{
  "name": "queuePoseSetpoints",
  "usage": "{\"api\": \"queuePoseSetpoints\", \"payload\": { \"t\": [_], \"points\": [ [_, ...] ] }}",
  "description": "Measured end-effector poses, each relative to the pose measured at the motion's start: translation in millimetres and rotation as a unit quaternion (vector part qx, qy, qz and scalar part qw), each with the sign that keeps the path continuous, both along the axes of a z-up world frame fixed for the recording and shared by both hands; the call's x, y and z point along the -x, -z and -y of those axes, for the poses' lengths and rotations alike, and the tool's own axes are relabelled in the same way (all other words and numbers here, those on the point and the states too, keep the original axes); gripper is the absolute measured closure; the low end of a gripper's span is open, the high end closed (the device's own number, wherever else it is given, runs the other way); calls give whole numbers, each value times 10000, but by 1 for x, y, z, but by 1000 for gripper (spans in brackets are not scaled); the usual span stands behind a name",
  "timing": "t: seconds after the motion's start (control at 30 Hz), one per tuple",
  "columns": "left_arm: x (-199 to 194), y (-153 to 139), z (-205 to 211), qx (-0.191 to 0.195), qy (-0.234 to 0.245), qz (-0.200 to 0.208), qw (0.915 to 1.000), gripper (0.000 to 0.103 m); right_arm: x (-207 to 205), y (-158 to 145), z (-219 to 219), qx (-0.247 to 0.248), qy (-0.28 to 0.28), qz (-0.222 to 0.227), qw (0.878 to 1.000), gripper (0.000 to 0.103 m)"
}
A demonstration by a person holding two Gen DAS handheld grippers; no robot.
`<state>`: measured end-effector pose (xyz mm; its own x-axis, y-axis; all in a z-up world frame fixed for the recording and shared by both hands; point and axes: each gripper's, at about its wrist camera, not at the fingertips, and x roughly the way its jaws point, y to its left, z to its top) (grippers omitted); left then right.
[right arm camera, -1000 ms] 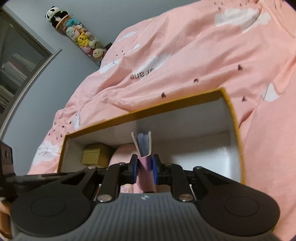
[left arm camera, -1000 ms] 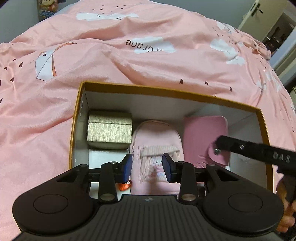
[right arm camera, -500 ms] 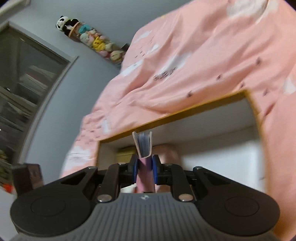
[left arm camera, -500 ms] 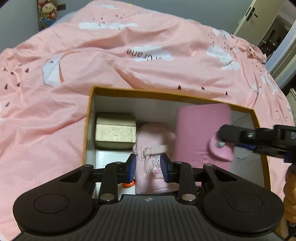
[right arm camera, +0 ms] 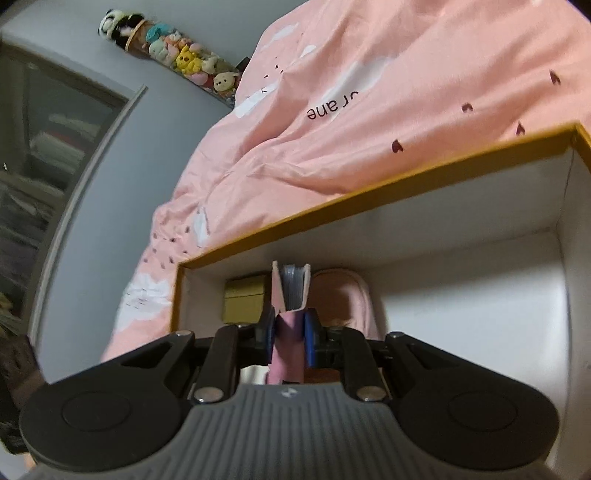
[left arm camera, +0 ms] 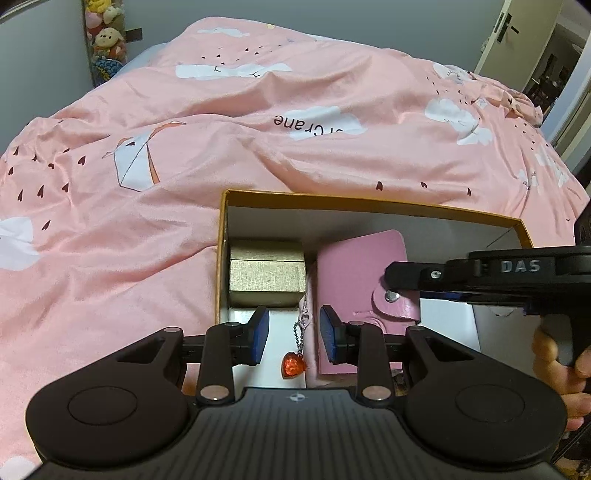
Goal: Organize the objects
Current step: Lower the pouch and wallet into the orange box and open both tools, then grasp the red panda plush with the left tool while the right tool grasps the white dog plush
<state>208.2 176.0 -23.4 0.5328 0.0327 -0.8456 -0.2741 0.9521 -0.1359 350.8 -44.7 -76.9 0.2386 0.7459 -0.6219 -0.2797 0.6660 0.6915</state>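
Observation:
An open box with an orange rim [left arm camera: 369, 203] and white inside sits on the pink duvet. In it are a gold gift box [left arm camera: 266, 273] at the left and a small pink backpack [right arm camera: 343, 299], whose red heart charm [left arm camera: 294, 364] hangs between my left fingers. My right gripper [right arm camera: 290, 332] is shut on a pink card holder [left arm camera: 360, 280], held upright over the box beside the gold box [right arm camera: 243, 299]; its page edges [right arm camera: 291, 288] show. My left gripper [left arm camera: 293, 334] is open and empty at the box's near edge.
The pink duvet [left arm camera: 221, 129] with cloud prints surrounds the box. The right part of the box floor [right arm camera: 472, 302] is bare white. A tube of plush toys [left arm camera: 105, 40] stands at the wall. A door [left arm camera: 509, 33] is at the far right.
My right gripper has carried the card holder left, in front of the pink backpack and toward the gold box. My left gripper has pulled back, and the box looks farther away.

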Motion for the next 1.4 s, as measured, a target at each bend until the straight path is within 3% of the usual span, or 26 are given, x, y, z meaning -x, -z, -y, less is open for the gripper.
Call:
{"api": "queuePoseSetpoints", "payload": {
  "t": [0.17,0.43,0.6,0.8,1.17,1.3,1.4],
  "points": [
    [2,-2,6,-83,76,10,9999,68,1,4,-12,515,-128,249,9983,84],
    [10,-2,13,-167,119,-37,9998,67,1,10,-24,883,-170,613,9941,79],
    [17,-5,17,-108,150,-31,9998,66,11,5,-36,1541,-362,1352,9781,75],
    [35,-20,28,-11,316,234,9992,62,26,-15,-30,1611,-426,1706,9711,74],
    [103,-61,73,251,801,1131,9900,56,126,-78,40,1363,-306,2321,9626,72],
    [125,-57,91,519,1040,1054,9876,56,169,-79,68,1450,-99,2370,9606,71],
    [135,-42,102,923,1114,735,9867,56,196,-71,83,1674,24,2212,9607,69]
  ]
}}
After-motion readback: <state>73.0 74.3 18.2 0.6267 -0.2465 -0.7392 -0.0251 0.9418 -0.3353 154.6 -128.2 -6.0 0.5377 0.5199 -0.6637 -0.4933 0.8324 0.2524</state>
